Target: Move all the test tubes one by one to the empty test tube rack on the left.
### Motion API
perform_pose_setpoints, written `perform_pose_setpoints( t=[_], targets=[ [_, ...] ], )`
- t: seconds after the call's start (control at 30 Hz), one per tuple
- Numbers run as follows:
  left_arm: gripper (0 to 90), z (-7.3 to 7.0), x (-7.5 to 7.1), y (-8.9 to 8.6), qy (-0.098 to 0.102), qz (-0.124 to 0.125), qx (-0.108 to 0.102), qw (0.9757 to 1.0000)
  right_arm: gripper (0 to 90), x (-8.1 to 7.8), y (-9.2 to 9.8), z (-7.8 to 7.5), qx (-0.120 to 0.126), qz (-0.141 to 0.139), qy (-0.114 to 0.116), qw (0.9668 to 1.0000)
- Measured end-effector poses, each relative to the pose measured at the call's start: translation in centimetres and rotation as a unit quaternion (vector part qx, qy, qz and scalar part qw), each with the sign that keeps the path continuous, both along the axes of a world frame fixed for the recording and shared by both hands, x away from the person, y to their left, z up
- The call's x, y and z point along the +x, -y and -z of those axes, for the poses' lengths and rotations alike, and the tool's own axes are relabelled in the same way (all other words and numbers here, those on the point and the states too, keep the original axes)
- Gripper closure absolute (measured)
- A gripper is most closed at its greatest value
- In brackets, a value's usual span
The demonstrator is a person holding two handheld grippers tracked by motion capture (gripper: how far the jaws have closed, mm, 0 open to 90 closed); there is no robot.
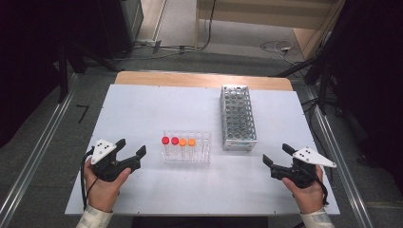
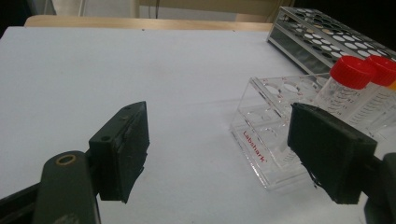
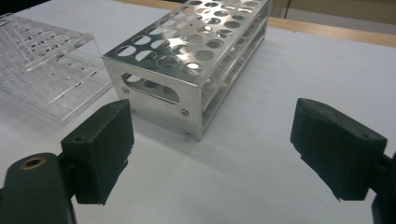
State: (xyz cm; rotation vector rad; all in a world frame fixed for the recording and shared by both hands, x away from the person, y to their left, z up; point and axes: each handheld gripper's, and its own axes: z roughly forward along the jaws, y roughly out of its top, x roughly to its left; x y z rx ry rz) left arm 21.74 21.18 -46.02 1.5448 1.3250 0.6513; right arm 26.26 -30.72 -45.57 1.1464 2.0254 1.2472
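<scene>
Left gripper [image 1: 131, 148] spread and empty, capped tubes [image 1: 178, 141] in the clear rack [image 1: 186, 157] mid-tabletop, metal rack [image 1: 237, 117] next, right gripper [image 1: 277, 154] spread too, so a sloppy approach could easily shove that light clear rack or tip a tube.

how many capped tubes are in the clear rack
4, in one row at the left end of the clear rack: two red-capped tubes leftmost, then two orange-capped tubes beside them.
</scene>
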Motion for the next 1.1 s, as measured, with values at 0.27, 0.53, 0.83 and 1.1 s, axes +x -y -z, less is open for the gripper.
perform_pose_setpoints(
  t=[0.27, 0.53, 0.83, 1.1],
  targets=[
    [21.0, 0.1, -0.1, -0.2, -0.001, -0.001, 0.0, 1.0, 11.8, -0.1, 1.0, 0.1, 0.0, 0.013, -0.003, 0.9999],
    [20.5, 0.2, -0.2, -0.3, -0.001, -0.003, -0.001, 1.0, 11.8, -0.1, 2.0, 0.2, -0.001, 0.027, -0.005, 0.9996],
    [19.4, 0.4, -0.2, -0.9, -0.005, -0.01, 0.002, 0.9999, 11.7, -0.2, 3.3, 0.4, -0.003, 0.049, -0.009, 0.9987],
    [19.4, 0.6, -0.3, -1.4, -0.008, -0.016, 0.002, 0.9998, 11.8, -0.2, 4.5, 0.6, 0.0, 0.069, -0.016, 0.9975]
  ],
)
